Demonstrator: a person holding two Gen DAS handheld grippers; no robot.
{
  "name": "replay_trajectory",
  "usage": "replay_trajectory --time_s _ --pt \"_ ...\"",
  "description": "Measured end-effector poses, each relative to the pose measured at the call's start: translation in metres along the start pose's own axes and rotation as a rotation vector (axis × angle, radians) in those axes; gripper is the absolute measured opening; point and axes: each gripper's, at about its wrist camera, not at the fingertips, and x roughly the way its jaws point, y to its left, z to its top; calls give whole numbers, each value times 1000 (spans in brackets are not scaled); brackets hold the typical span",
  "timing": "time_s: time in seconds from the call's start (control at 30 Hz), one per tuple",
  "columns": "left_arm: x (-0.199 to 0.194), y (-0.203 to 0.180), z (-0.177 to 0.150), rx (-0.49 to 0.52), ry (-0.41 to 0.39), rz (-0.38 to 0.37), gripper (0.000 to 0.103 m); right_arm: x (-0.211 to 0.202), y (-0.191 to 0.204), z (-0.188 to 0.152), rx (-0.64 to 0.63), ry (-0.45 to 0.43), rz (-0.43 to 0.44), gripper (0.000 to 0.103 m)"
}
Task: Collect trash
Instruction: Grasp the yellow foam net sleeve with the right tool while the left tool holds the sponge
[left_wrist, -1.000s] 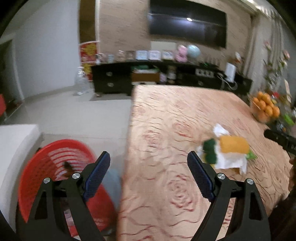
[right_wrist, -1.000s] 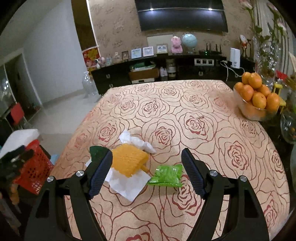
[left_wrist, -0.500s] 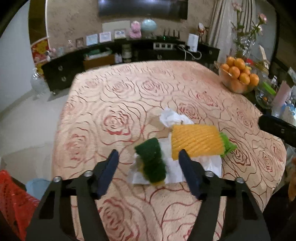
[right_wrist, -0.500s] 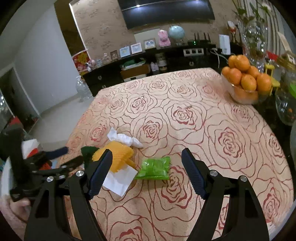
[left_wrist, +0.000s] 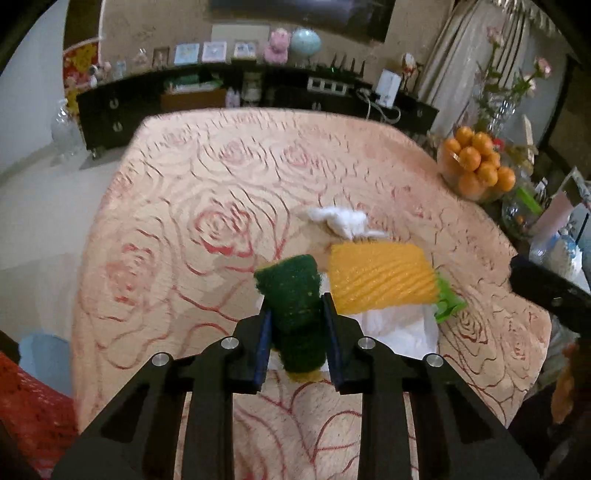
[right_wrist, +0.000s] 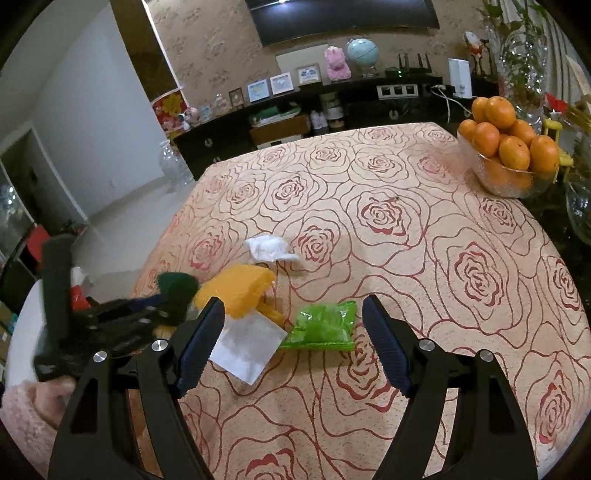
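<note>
— What do your left fingers (left_wrist: 297, 332) have?

— They are clamped on the green scourer (left_wrist: 293, 295), one blue pad on each side of it. It stands up between them, its top past the tips. A yellow layer shows at its lower end. From the right wrist view I see the same scourer (right_wrist: 177, 291) gripped at the left edge of the worktop (right_wrist: 424, 229).

— And the right gripper (right_wrist: 293, 339)?

— Its fingers are wide apart and hold nothing. It hangs over the near part of the worktop, with the green packet (right_wrist: 323, 326) lying flat between the two tips.

— Where is the rest of the trash?

— All in one cluster on the rose-patterned cloth. The orange sponge (left_wrist: 382, 277) lies just right of the scourer, resting partly on a flat white napkin (left_wrist: 399, 325). A crumpled tissue (left_wrist: 340, 221) sits just behind the sponge. A corner of the green packet (left_wrist: 448, 301) pokes out from behind the sponge's right end in the left view. I cannot tell if the scourer touches the napkin or is lifted off it.

— Anything else around?

— A glass bowl of oranges (right_wrist: 511, 155) stands at the far right edge of the worktop, well apart from the trash. A red basket (left_wrist: 29, 413) shows low at the left, beside the worktop, with only part of it in view. A dark sideboard (right_wrist: 295, 122) runs along the far wall.
</note>
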Motion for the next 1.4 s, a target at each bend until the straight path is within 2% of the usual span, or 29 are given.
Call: replay_trajectory --time_s 0.23,0.4,0.5,0.6,0.73,0.9,1.07,1.13,1.2,1.4 --pt "-44 20 4 10 -100 105 24 12 24 7 -127 19 -3 74" --pt "-59 37 5 -14 -114 124 24 41 55 37 -324 77 119 74" --pt "-65 41 4 -20 -115 122 24 64 65 51 -397 157 248 74" --pt "-71 42 2 -17 -119 111 24 81 72 48 -453 204 276 74" --pt "-68 38 -2 13 -106 117 24 104 84 33 -542 294 258 74" --pt "-61 40 -4 0 -70 109 24 124 72 26 -477 345 223 74" --pt "-60 35 -1 -4 -69 94 24 117 58 36 -341 322 277 71" --pt "-61 32 -1 6 -73 91 24 115 56 37 -318 318 277 63" --pt "-62 28 -2 17 -78 96 24 121 53 36 -296 343 228 47" --pt "-67 23 -4 46 -100 144 24 124 47 37 -254 339 190 25"
